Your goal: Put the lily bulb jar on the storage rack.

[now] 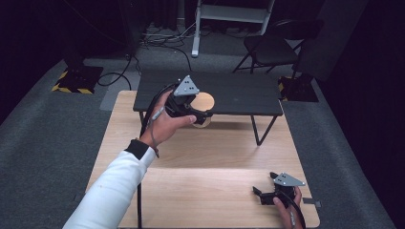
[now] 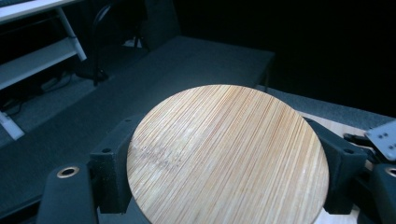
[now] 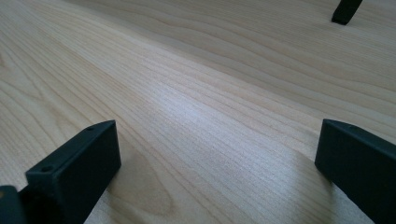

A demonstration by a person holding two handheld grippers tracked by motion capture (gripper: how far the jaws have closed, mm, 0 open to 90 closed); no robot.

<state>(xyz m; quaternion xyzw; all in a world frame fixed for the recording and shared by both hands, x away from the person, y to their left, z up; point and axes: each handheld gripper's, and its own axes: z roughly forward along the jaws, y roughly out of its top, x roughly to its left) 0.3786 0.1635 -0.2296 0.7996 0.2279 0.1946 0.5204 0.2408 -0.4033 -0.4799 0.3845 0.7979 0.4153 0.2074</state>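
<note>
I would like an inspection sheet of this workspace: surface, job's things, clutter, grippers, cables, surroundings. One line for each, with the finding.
Surface: light wooden table, with a low black bench-like shelf standing on its far part.
Job's things: round flat bamboo disc, held above the black shelf's near edge.
Clutter: nothing seen.
Grippers: left gripper shut on the disc's edges; right gripper open, low over the table's near right corner, fingers empty.
Cables: a black cable trails from the left gripper; more lie on the floor behind.
Surroundings: grey carpet, a black folding chair, dark walls.
</note>
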